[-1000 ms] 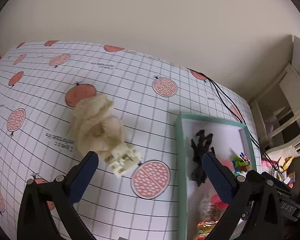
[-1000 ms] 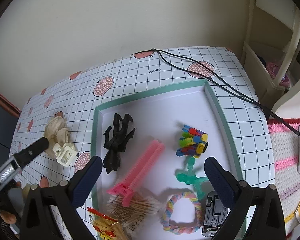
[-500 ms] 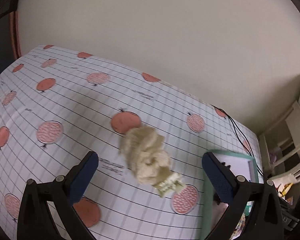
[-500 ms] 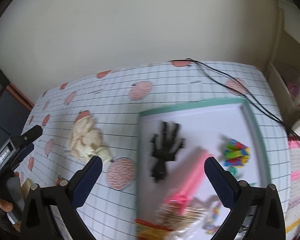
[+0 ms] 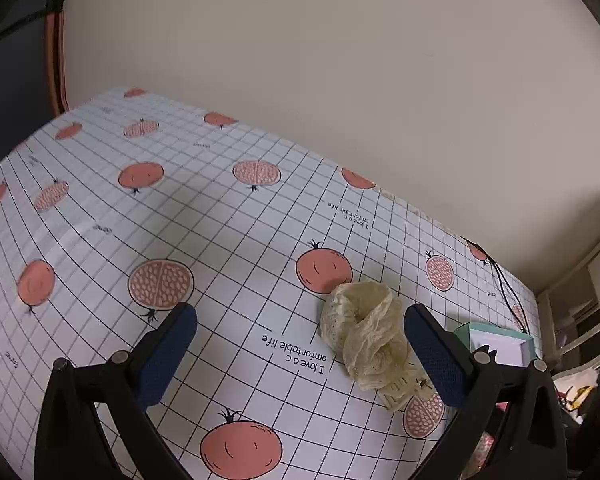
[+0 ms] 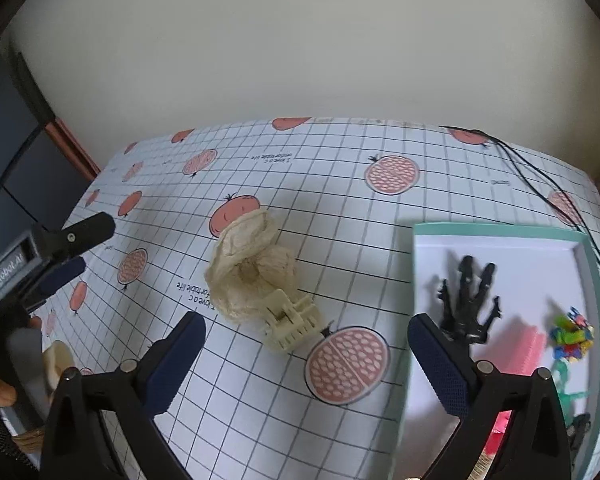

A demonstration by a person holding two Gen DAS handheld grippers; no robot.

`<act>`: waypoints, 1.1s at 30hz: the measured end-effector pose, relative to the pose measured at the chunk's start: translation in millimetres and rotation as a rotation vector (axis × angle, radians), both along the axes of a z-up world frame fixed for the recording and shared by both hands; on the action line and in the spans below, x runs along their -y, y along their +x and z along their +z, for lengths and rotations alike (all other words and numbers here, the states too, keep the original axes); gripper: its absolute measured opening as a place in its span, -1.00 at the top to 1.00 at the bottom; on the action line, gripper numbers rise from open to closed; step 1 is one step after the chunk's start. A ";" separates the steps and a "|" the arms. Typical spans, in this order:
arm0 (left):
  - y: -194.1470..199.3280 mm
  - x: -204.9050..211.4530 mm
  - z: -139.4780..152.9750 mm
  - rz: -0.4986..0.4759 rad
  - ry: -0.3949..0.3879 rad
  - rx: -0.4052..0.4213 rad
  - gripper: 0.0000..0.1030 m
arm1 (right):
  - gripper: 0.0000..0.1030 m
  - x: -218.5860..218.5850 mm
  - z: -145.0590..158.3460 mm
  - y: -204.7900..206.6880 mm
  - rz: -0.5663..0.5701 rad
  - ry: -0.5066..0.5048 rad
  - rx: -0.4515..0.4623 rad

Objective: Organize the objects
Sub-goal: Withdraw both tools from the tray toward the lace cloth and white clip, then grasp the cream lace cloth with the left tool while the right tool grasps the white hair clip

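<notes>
On the pomegranate-print tablecloth (image 6: pixel 340 264), the cream hair clip (image 6: pixel 260 280) lies ahead between the right gripper's (image 6: pixel 304 356) parted fingers (image 6: pixel 172 356).

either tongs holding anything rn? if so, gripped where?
Nothing held. Left tongs and right tongs are both open and empty. The cream hair clip lies loose on the tablecloth, outside the tray.

My right gripper (image 6: pixel 302 356) hangs spread wide above the cream lace scrunchie with its ivory plastic claw clip (image 6: pixel 256 280), beside the mint-rimmed white tray (image 6: pixel 496 230).
</notes>
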State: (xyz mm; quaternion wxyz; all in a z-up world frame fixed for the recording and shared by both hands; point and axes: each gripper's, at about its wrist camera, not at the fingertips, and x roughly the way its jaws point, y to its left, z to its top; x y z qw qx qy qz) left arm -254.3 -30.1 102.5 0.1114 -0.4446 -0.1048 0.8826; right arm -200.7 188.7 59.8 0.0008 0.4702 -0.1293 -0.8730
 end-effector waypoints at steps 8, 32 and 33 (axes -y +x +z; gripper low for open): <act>-13.9 -17.8 -23.5 -0.048 0.028 0.076 -1.00 | -0.73 5.7 -22.0 -13.2 0.005 0.001 0.022; -22.8 -68.5 -82.7 -0.138 -0.014 0.132 -0.61 | -0.37 8.2 -54.2 -23.0 -0.017 -0.026 0.060; -23.1 -69.5 -83.8 -0.139 -0.020 0.134 -0.55 | -0.34 7.6 -54.4 -23.3 -0.020 -0.030 0.060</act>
